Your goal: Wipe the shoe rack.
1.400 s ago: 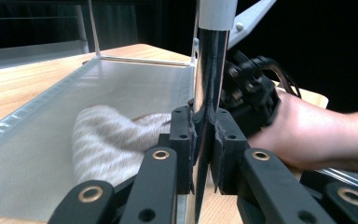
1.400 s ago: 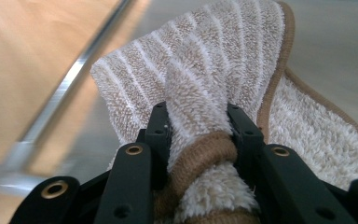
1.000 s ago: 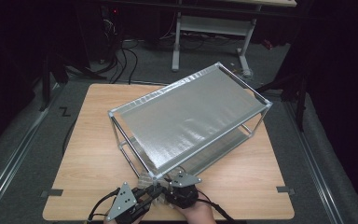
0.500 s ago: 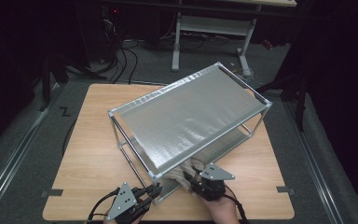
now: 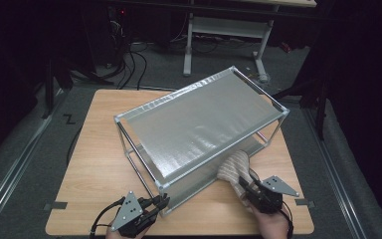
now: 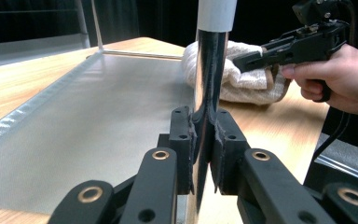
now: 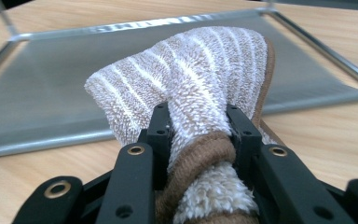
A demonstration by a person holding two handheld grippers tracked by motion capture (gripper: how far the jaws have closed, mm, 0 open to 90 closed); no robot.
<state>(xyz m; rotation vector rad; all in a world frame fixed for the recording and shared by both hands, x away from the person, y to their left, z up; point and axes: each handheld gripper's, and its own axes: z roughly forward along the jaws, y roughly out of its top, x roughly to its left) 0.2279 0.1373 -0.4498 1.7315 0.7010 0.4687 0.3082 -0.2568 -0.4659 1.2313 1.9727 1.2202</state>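
**Two hand-held grippers at a metal rack: towel drawn out to the rack's right**

Two hand-held grippers work at a two-shelf metal rack standing slantwise on the wooden surface. The left hand-held gripper is clamped on the rack's near corner post, steadying it. A second ago the right hand-held gripper sat close by that post; it has since swung out to the rack's right side, jaws closed on a striped beige towel. That suggests the towel is either being fed onto the lower shelf or pulled off it; which cannot be told. The bunched towel lies against the lower shelf's edge, its long axis running from the gripper toward the rack, free end pointing into the shelf.
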